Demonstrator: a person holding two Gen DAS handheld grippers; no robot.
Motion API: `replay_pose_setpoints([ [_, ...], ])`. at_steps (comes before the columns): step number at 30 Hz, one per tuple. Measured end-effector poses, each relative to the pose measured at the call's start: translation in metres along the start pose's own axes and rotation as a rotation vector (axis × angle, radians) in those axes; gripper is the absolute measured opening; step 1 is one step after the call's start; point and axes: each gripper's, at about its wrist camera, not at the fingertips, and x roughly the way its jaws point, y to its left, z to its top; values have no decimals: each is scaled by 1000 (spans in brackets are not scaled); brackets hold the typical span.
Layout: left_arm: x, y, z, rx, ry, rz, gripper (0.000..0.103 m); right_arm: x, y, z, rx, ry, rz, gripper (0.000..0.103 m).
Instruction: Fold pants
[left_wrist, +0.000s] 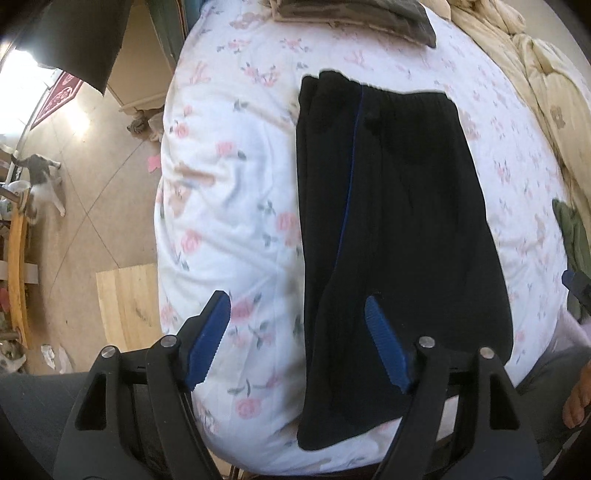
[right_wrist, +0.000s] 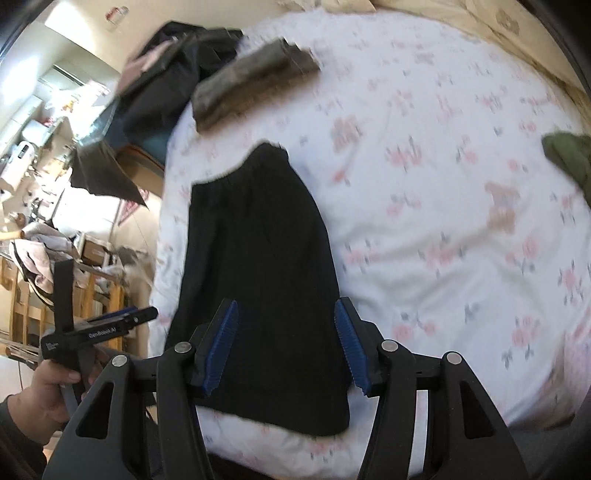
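Lying lengthwise on the bed (left_wrist: 229, 177), the pants (left_wrist: 399, 229) run with their long axis near to far, waistband at the far end and leg hems at the near edge of the mattress.

Left wrist view, left to right:
- A cat (left_wrist: 44, 184) stands on the floor (left_wrist: 96, 192) at far left, and a pale wooden board (left_wrist: 127, 306) lies on the floor beside the bed.
- The left gripper (left_wrist: 295, 343) hovers over the near part of the bed; its jaws stand wide apart and hold nothing. One blue finger is over the floral sheet, the other over the left edge of the pants.
- The pants are black, doubled leg over leg, with a thin blue stripe (left_wrist: 349, 184) running along their length.
- A green garment (left_wrist: 574, 236) lies at the right edge.

Right wrist view, left to right:
- The left hand (right_wrist: 48, 384) holds its tool at near left.
- The right gripper (right_wrist: 286, 350) hovers above the hem end of the pants; its jaws are open wide and empty.
- A folded brown cloth (right_wrist: 251, 85) lies on the far side of the bed, well apart from the pants.
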Motion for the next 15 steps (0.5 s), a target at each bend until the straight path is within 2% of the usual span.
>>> replay_pose_setpoints([
  [3, 1, 4, 1, -5, -15, 4, 72, 8, -3, 12, -14, -38, 16, 57],
  [11, 23, 7, 42, -94, -4, -29, 72, 35, -11, 55, -7, -76, 42, 57],
  [15, 27, 5, 63, -110, -33, -15, 72, 49, -16, 75, 9, -81, 53, 57],
])
